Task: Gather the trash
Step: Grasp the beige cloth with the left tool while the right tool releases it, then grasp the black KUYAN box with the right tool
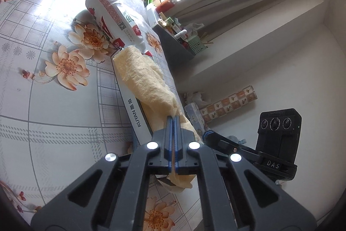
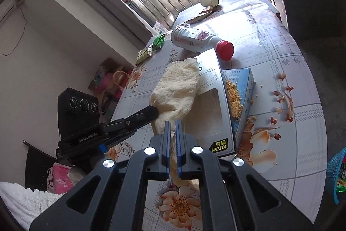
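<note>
A crumpled yellow paper towel (image 1: 142,79) hangs above the flowered table (image 1: 43,101), over a flat white KUYAN box (image 1: 134,116). My left gripper (image 1: 174,120) is shut on one end of it. My right gripper (image 2: 172,125) is shut on the other end of the same towel (image 2: 177,88). The left gripper also shows in the right wrist view (image 2: 151,112), touching the towel's left side. A white bottle with a red cap (image 2: 199,39) lies beyond the box (image 2: 212,101). A blue box (image 2: 240,92) with yellow crumbs on it lies to the right.
A tipped paper cup (image 2: 208,0) and a torn wrapper (image 2: 199,15) lie at the far end. Green packets (image 2: 155,43) sit at the table's left edge. A blue basket (image 2: 336,176) stands at the right. A cluttered shelf (image 1: 179,36) is beside the table.
</note>
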Available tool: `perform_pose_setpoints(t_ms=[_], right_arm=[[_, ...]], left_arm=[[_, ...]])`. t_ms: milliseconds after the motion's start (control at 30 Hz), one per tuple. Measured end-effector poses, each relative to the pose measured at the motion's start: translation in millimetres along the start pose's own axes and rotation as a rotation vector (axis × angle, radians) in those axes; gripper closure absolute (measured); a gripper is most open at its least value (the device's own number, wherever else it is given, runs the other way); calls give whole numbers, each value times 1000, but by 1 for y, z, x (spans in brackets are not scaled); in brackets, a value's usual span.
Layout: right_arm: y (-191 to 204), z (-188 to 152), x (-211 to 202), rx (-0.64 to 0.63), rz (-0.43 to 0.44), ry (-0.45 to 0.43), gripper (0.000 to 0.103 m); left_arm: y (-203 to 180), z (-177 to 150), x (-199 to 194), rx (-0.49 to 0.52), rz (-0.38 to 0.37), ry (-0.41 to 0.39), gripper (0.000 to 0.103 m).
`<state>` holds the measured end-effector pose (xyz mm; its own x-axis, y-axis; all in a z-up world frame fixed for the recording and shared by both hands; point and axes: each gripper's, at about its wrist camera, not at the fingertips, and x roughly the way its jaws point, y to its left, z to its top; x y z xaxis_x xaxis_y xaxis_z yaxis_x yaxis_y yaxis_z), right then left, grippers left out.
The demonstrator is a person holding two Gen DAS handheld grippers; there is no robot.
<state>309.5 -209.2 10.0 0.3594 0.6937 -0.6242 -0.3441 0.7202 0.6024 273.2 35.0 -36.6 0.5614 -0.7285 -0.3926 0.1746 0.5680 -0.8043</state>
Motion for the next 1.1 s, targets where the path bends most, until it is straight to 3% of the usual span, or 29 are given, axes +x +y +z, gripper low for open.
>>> perform_pose_setpoints(t_ms=[33, 67, 100, 200, 300, 467, 767, 1033, 1100], right_arm=[[-5, 3, -4, 19, -15, -19, 79], [-12, 6, -7, 42, -38, -40, 61], [-20, 9, -9, 69, -73, -60, 54], [-41, 15, -2, 137, -104, -42, 54], [-53, 14, 19, 193, -108, 38, 54], [-53, 7, 35, 221, -53, 77, 54], [-33, 5, 17, 175, -83, 31, 54], [-14, -2, 40, 111, -152, 109, 54], [-12, -5, 47, 117, -119, 130, 54]], left_arm=[[3, 1, -5, -4, 5, -17, 103], [5, 2, -10, -5, 15, -33, 103], [7, 3, -13, -5, 29, -47, 103], [13, 5, -18, -3, 67, -60, 103], [18, 5, -13, -2, 113, -39, 103], [23, 3, 2, 6, 164, 5, 103], [37, -4, 14, 6, 246, 61, 103], [48, -10, 20, -11, 297, 101, 103], [49, -12, 21, -4, 307, 110, 103]])
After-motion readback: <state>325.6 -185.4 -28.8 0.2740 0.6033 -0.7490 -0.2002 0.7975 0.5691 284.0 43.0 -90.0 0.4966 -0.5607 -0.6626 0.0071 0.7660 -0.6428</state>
